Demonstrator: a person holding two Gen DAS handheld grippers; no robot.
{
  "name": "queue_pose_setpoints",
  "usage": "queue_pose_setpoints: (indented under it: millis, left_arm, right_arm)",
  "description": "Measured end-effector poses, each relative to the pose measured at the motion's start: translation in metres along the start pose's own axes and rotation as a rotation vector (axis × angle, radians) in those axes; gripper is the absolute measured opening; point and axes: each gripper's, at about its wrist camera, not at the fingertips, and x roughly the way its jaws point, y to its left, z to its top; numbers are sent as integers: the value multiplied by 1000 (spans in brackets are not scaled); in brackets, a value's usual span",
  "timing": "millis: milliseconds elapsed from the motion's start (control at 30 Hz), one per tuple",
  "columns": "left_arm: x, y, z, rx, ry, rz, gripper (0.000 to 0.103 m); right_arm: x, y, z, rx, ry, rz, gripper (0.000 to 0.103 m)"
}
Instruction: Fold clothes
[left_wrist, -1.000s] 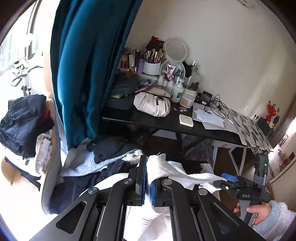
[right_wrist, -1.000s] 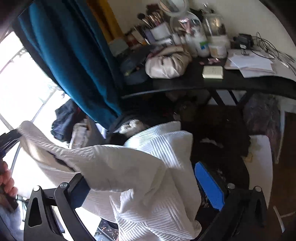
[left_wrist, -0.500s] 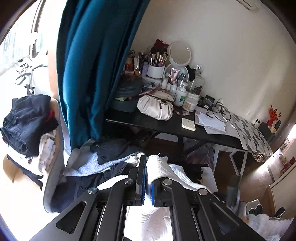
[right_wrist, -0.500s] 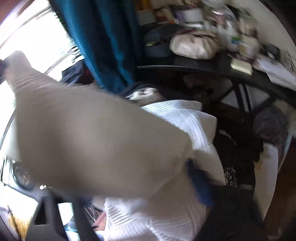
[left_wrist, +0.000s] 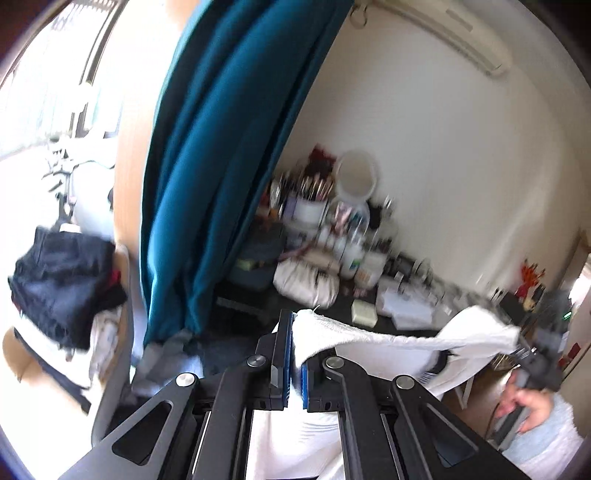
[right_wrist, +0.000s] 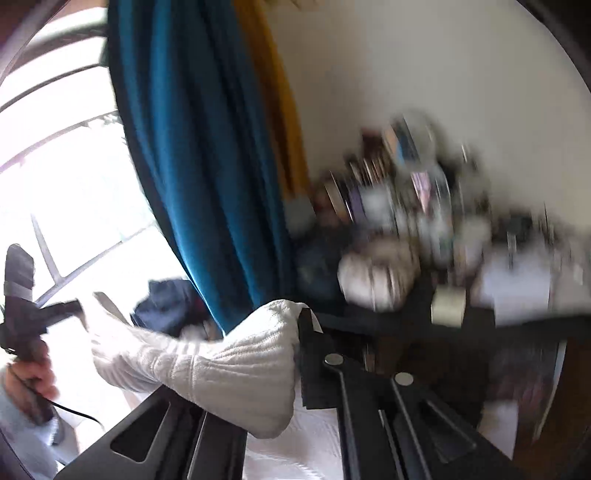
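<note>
Both tongs were clamped on one white garment (left_wrist: 369, 334): the left tongs (left_wrist: 293, 354) pinched a thick, rolled corner between their blue pads, and the right tongs (right_wrist: 297, 354) had just closed their jaws on the opposite corner, with the cloth bunched between them. The garment hung in the air between the two, stretched as a shallow sagging band above the cluttered black table (left_wrist: 255, 295) and the heap of dark and pale clothes (left_wrist: 173, 350) below, its lower part falling out of view. Its fabric appeared ribbed or waffle-knit, soft and bulky, folding into rounded lobes rather than crisp creases. The main hazards, as a judgement: the right grip was fresh and taken on a fat wad, so a sharp pull could draw the cloth out; uneven tension would skew the edge and spoil a square fold; the trailing hem could snag the clothes heap or sweep the bottles, brushes (left_wrist: 314, 188) and round mirror (left_wrist: 356, 177) crowding the table. A teal curtain (left_wrist: 221, 166), heavy and smoothly pleated, hung close at the left and could catch a swinging corner. Motion blur made the right view unreliable, so the exact depth of that bite was probably shallow but could not be confirmed.
</note>
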Motion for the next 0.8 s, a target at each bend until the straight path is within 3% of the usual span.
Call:
queue_pose_setpoints:
  millis: [133, 300, 467, 600, 700, 800]
  left_arm:
    - [-44, -9, 40, 10, -119, -82, 3]
    - [-121, -32, 92, 117, -332, -161, 3]
    - [-154, -29, 120, 84, -386, -257, 3]
    - [-142, -23, 122, 85, -369, -233, 3]
    - [-98, -14, 107, 82, -256, -182, 3]
    - [-27, 1, 75, 96, -82, -154, 6]
  right_arm:
    - [-61, 52, 69, -93, -163, 63, 4]
    - [-133, 112, 128, -198, -335, 109, 4]
    - [-176, 146, 157, -232, -444, 140, 4]
    - [-171, 148, 158, -250, -413, 111, 4]
    - [-147, 130, 147, -193, -313, 89, 4]
    - [-93, 91, 102, -94, -137, 42, 4]
